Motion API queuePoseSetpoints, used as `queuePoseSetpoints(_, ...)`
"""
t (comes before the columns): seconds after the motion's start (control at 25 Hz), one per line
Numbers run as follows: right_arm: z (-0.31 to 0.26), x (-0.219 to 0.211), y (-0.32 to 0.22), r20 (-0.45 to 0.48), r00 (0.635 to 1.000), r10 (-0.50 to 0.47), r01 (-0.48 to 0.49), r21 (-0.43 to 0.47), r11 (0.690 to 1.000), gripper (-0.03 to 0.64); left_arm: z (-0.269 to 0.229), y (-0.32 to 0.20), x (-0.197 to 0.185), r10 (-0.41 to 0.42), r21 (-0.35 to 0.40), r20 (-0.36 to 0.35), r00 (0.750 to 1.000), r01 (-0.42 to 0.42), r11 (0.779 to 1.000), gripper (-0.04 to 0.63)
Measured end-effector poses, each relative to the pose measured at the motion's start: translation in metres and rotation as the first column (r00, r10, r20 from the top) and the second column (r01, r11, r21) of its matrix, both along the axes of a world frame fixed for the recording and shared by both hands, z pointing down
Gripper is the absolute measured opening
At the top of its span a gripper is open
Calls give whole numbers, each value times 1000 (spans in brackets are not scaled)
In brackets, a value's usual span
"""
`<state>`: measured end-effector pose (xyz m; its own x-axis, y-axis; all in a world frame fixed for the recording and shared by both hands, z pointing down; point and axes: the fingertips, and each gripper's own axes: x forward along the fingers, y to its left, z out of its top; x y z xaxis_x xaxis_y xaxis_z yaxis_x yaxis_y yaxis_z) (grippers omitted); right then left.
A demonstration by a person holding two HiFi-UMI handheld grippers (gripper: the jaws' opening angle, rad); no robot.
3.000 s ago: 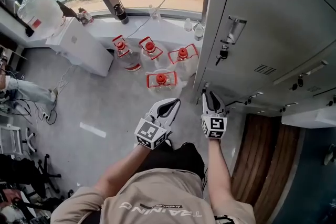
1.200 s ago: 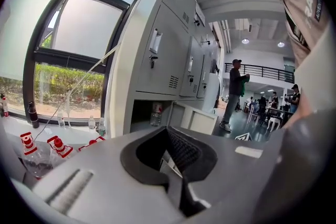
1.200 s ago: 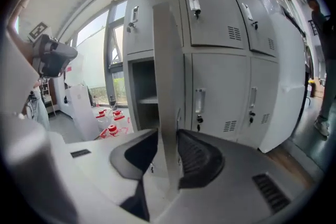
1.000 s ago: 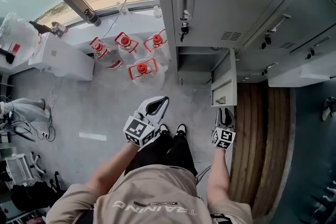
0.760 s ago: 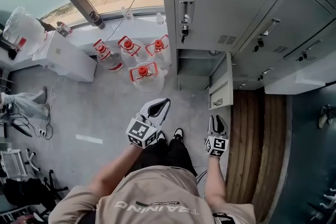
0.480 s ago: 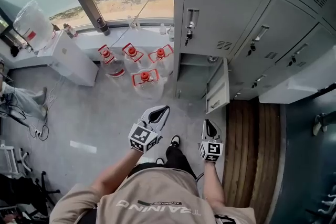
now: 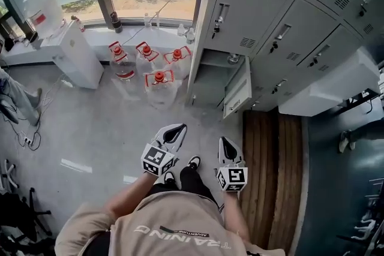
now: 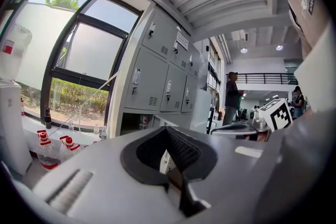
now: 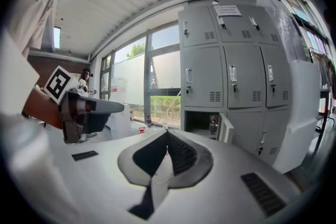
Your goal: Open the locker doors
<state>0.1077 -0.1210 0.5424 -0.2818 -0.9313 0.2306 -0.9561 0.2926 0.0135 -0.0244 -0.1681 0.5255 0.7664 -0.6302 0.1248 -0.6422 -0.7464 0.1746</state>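
A bank of grey lockers [image 7: 282, 21] fills the upper right of the head view. The lowest locker at its left end stands open: its door [image 7: 237, 90] swings out to the right and the compartment [image 7: 207, 75] is dark inside. That door [image 9: 226, 128] and compartment [image 9: 199, 122] also show in the right gripper view. The other doors are closed. My right gripper [image 7: 223, 142] is shut and empty, held well back from the door. My left gripper [image 7: 179, 128] hangs beside it, shut and empty, its jaws [image 8: 167, 131] together.
Several water jugs with red caps [image 7: 157, 78] stand on the floor left of the lockers, beside a white dispenser [image 7: 75, 54]. A wooden floor strip [image 7: 276, 177] and a white cabinet [image 7: 327, 90] lie to the right. A person [image 8: 231, 97] stands far off.
The lowest locker door, closed three seconds ago, now stands open. My right gripper has let go, drawn back from it and closed its jaws. Both grippers are farther from the lockers.
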Motion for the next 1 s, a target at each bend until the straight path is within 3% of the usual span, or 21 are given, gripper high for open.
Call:
queuePoseSetpoints(0.28, -34, 23, 40, 42, 999, -31, 29, 43, 999, 11, -28, 45, 31, 7, 63, 28, 1000, -8, 998, 8)
queuePoseSetpoints(0.56, -69, 74, 53, 68, 993, -99, 91, 109, 990, 11, -40, 71, 67, -66, 68, 25, 998, 64, 996, 8)
queuePoseSetpoints(0.8, -82, 107, 61, 165, 981, -104, 80, 149, 986, 11, -48, 98, 91, -95, 91, 58, 994, 89, 992, 8)
queuePoseSetpoints(1.0, -99, 101, 80, 77, 989, -126, 110, 184, 977, 11, -59, 114, 98, -85, 103, 40, 996, 81, 991, 8)
